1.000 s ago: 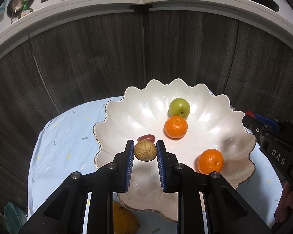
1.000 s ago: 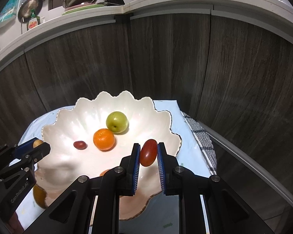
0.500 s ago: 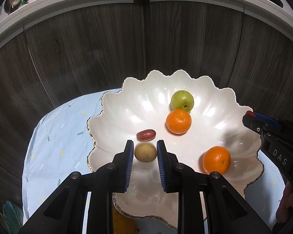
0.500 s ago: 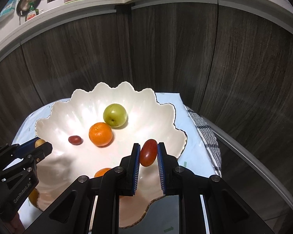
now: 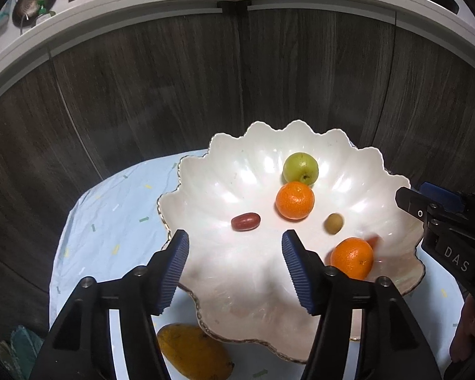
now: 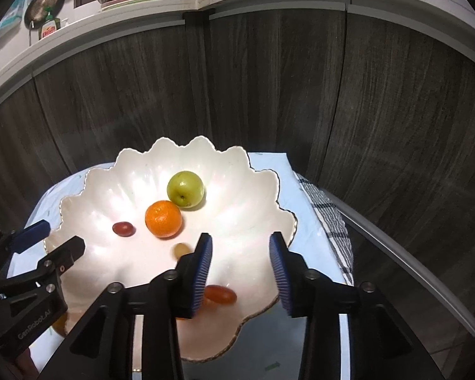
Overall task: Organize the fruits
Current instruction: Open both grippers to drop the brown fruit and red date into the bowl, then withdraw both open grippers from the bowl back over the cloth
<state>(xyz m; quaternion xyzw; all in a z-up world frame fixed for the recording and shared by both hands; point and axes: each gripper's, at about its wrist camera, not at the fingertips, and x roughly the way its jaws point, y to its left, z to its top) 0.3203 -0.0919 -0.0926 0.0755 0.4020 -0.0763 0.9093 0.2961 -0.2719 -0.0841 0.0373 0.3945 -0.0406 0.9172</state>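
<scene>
A white scalloped bowl (image 5: 205, 177) (image 6: 256, 190) holds a green apple (image 5: 300, 167) (image 6: 185, 188), an orange (image 5: 294, 200) (image 6: 163, 218), a second orange (image 5: 351, 257), a small red fruit (image 5: 245, 221) (image 6: 123, 228), a blurred brown round fruit (image 5: 333, 223) (image 6: 181, 250) and a red oval fruit (image 6: 220, 294). My left gripper (image 5: 234, 269) is open and empty over the bowl's near left side. My right gripper (image 6: 240, 272) is open and empty over the bowl's near right side, with the red oval fruit just below it.
The bowl stands on a light blue cloth (image 5: 110, 221). A yellow mango (image 5: 193, 354) lies on the cloth in front of the bowl. A checked towel (image 6: 332, 221) lies at the right. Dark wood cabinet panels rise close behind.
Both grippers opened. The brown fruit dropped from the left one and rolled right in the bowl. The red oval fruit dropped from the right one into the bowl.
</scene>
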